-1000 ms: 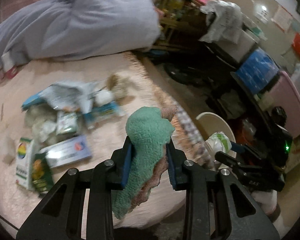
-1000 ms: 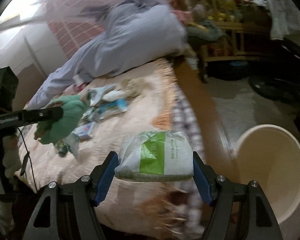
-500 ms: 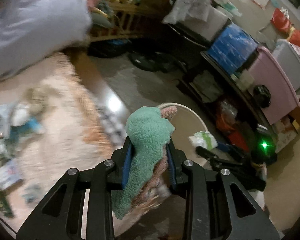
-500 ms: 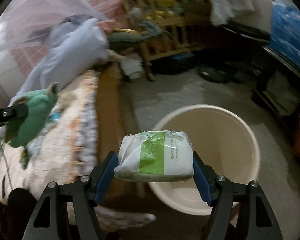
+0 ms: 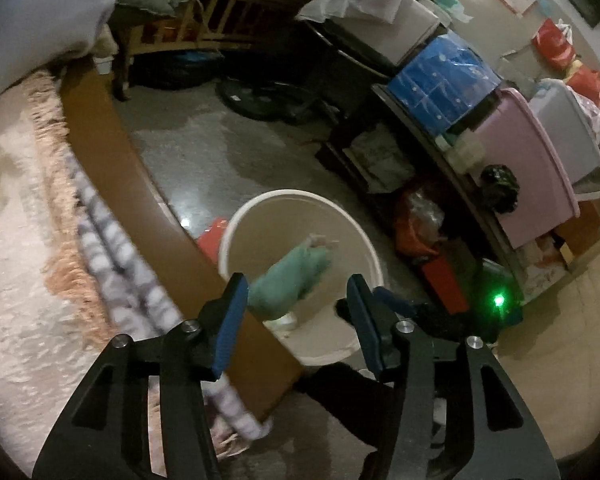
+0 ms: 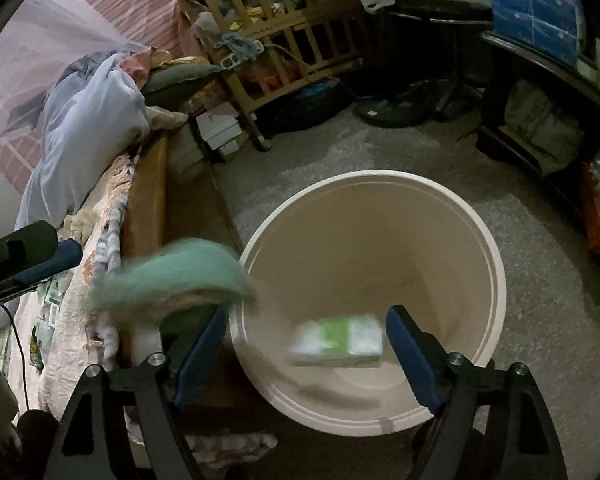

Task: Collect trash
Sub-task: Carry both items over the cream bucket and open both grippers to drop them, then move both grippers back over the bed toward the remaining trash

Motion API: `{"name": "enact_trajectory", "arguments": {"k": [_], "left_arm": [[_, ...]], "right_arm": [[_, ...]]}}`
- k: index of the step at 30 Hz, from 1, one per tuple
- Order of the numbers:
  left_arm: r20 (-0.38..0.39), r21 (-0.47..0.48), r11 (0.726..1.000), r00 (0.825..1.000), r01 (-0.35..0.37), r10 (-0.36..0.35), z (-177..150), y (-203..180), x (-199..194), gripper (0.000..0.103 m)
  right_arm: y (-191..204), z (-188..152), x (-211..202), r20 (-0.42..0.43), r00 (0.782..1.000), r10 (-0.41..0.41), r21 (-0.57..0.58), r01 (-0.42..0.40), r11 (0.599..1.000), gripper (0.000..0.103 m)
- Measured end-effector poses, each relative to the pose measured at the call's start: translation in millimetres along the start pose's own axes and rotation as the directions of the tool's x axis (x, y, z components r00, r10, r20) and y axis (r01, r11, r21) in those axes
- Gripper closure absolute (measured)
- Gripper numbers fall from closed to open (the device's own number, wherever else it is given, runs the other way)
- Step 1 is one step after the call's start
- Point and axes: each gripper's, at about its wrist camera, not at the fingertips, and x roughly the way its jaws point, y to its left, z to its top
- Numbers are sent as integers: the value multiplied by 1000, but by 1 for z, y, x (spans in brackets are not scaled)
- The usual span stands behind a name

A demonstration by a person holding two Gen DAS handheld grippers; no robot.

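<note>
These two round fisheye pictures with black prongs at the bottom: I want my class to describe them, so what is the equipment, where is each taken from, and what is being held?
A person holds two tools. Each picture comes from a camera on one tool, looking along its blue-padded fingers. The left hand-held gripper is open; a blurred green fuzzy cloth is in the air over the round cream plastic bucket. The right hand-held gripper is open too; a blurred white-and-green packet appears inside the bucket. Nothing is held. A pale quilted bed lies left.
</note>
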Motion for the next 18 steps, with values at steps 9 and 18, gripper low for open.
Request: {"name": "enact_trajectory", "arguments": {"k": [9, 18], "left_arm": [[91, 11, 978, 974, -208, 206, -25, 32, -55, 53], [183, -17, 904, 887, -428, 423, -62, 81, -114, 53]], "right_arm": [[21, -6, -1, 3, 1000, 9, -68, -9, 998, 23], [80, -12, -11, 18, 997, 75, -171, -71, 983, 23]]}}
